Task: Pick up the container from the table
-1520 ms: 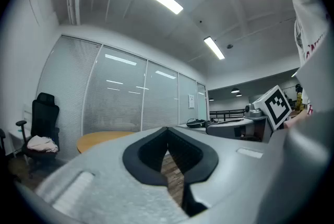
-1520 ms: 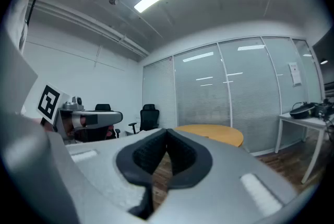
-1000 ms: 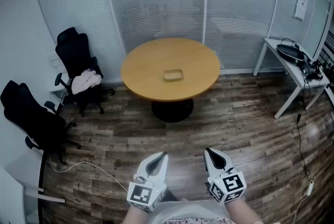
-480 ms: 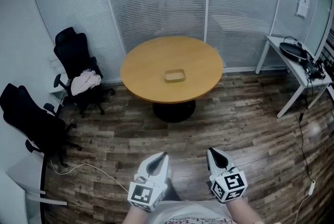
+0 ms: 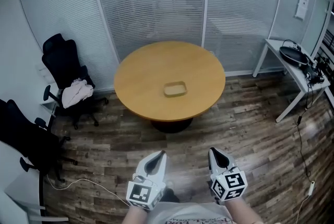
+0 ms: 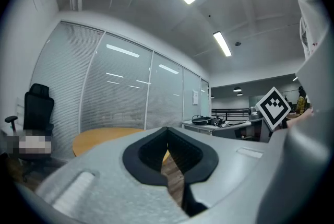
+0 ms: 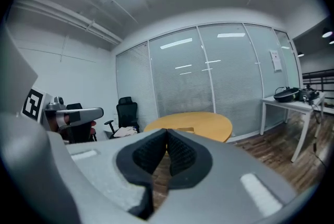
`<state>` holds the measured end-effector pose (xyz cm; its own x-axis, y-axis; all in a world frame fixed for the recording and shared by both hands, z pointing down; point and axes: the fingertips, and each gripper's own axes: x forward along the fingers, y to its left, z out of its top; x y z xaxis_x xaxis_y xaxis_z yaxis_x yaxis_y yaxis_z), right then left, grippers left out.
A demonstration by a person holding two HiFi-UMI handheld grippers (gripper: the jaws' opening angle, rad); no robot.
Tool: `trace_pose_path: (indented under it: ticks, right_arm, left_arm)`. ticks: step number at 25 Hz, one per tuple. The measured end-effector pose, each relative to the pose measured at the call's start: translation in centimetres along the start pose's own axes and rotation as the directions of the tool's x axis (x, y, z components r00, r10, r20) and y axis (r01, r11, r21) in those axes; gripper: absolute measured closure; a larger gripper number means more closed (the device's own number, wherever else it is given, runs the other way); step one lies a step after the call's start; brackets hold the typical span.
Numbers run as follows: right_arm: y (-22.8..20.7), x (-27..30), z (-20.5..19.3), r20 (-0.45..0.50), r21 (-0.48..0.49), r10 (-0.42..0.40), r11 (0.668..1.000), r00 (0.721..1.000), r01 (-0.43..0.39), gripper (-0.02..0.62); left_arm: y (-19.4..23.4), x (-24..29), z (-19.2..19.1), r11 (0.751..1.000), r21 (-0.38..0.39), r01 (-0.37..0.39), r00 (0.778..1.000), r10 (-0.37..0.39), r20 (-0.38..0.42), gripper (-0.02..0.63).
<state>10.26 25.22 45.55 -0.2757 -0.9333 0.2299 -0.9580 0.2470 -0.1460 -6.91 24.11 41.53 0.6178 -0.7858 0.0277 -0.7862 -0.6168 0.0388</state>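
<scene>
A person is standing well apart from the round table (image 5: 141, 74), where the shallow tan container (image 5: 175, 89) is sitting near the middle, untouched. The left gripper (image 5: 159, 157) and right gripper (image 5: 214, 152) are hanging low by the body, each with its fingers pressed together on nothing. The pickup is not yet beginning: approach, opening and grasp all appear to be lying ahead.

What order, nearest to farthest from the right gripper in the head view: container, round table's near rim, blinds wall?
1. Round table's near rim, ahead, slightly left of the right gripper.
2. Container, mid-table.
3. Blinds wall, behind the table.
</scene>
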Motion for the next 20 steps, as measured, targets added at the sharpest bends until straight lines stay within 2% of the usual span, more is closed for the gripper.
trace_pose_path:
  ticks: [9, 15, 20]
  right_arm:
    - [1.6, 13.0, 3.3, 0.003, -0.004, -0.016, 1.000, 1.000, 0.016, 0.592]
    - [1.5, 18.1, 3.1, -0.025, -0.012, -0.027, 1.000, 0.999, 0.027, 0.592]
    - [-0.8, 22.2, 2.9, -0.047, -0.020, -0.013, 1.000, 0.999, 0.012, 0.592]
  left_arm:
    - [12.7, 7.2, 2.0, 1.000, -0.014, -0.013, 1.000, 0.013, -0.002, 0.600]
    - [17.0, 10.0, 0.4, 0.999, -0.046, -0.013, 1.000, 0.012, -0.022, 0.600]
    - [18.8, 13.4, -0.7, 0.998, -0.056, -0.041, 0.998, 0.038, -0.043, 0.600]
